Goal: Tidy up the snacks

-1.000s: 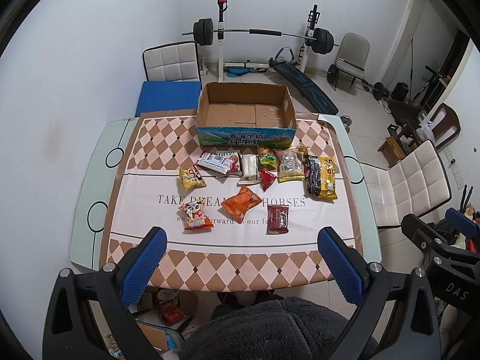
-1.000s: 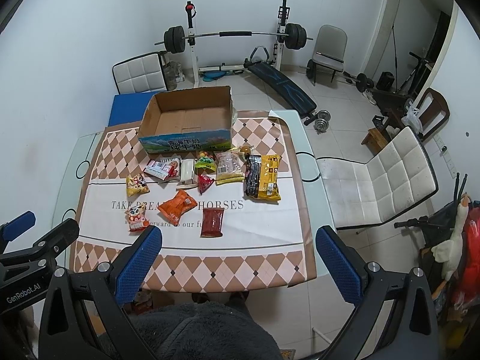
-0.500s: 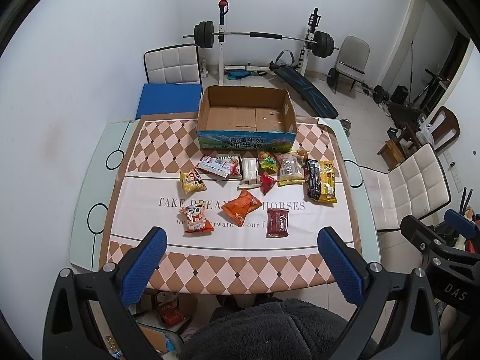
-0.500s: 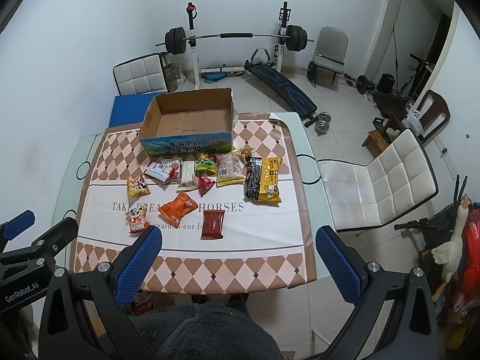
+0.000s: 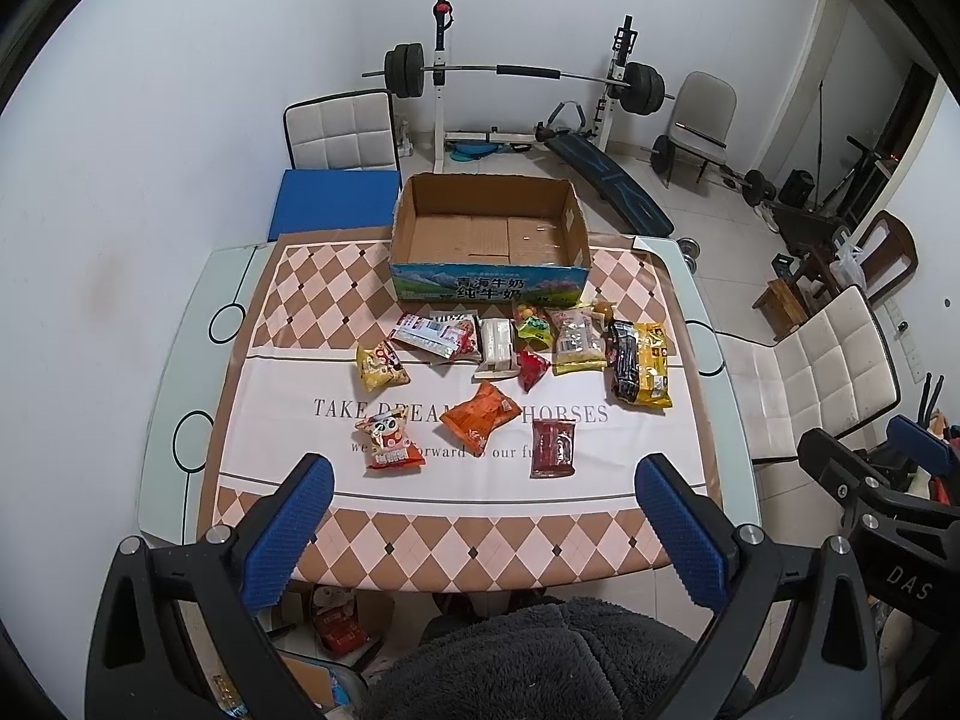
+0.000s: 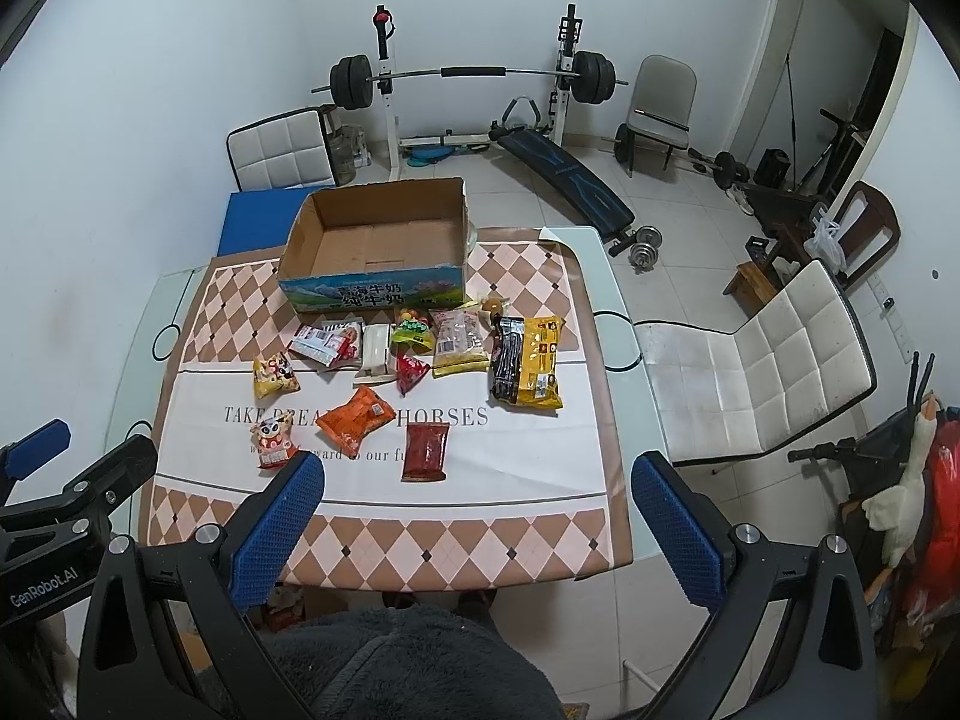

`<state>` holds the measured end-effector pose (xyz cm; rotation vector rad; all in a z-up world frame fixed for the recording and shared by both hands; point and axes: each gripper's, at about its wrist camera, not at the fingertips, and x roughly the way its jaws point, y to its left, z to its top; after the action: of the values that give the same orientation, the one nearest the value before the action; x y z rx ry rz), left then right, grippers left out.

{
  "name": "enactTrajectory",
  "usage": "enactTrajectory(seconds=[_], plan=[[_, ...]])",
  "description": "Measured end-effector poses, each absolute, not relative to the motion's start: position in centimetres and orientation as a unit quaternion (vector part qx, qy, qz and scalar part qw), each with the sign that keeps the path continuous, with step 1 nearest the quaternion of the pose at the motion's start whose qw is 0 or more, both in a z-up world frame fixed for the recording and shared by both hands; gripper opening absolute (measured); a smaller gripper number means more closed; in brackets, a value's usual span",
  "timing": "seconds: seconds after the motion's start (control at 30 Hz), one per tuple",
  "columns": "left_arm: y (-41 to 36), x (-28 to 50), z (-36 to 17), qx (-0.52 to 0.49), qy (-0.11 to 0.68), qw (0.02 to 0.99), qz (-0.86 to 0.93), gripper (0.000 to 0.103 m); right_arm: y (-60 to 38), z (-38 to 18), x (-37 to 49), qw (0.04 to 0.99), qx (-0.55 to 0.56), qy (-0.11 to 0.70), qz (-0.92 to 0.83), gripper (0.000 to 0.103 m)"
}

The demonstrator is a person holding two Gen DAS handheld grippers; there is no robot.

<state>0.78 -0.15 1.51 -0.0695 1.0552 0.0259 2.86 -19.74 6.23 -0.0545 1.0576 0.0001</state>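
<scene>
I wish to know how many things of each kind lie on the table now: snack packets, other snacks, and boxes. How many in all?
Snack packets: 10
Small brown round snack: 1
Cardboard box: 1
Total: 12

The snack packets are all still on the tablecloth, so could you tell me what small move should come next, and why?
Probably lower the right gripper toward the dark red packet: its jaws are open and empty, that packet lies nearest, apart from the others, and the cardboard box is still empty.
</scene>
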Motion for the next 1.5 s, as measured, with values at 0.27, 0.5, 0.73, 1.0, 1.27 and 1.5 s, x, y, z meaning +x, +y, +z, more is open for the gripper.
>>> enactTrajectory(seconds=[0.27, 0.5, 0.73, 1.0, 1.27, 1.5], plan=[[-0.4, 1.3, 1.5, -0.034, 0.507, 0.861, 0.008, 0.103, -19.6, 5.6, 2.5, 0.863, -0.026, 0.504, 0.0, 0.103], [-0.5, 1.6, 1.6, -0.034, 0.505, 0.862, 0.009, 0.103, -19.1, 6.9, 4.9, 0.864, -0.025, 0.504, 0.0, 0.103], [-0.5, 1.5, 1.5, -0.034, 0.507, 0.861, 0.008, 0.103, -19.0, 6.8, 4.8, 0.864, -0.024, 0.504, 0.0, 0.103], [-1.2, 6.4, -1.6, -0.028, 0.516, 0.856, 0.018, 0.103, -21.0, 4.0, 7.9, 0.854, 0.015, 0.52, -0.016, 0.103], [-0.7, 13.4, -9.2, -0.033, 0.555, 0.83, 0.041, 0.103, -26.0, -5.3, 14.5, 0.814, 0.055, 0.577, -0.048, 0.103], [-1.4, 19.9, -16.8, -0.055, 0.605, 0.793, 0.054, 0.103, -28.1, -15.9, 22.3, 0.771, 0.078, 0.63, -0.039, 0.103]])
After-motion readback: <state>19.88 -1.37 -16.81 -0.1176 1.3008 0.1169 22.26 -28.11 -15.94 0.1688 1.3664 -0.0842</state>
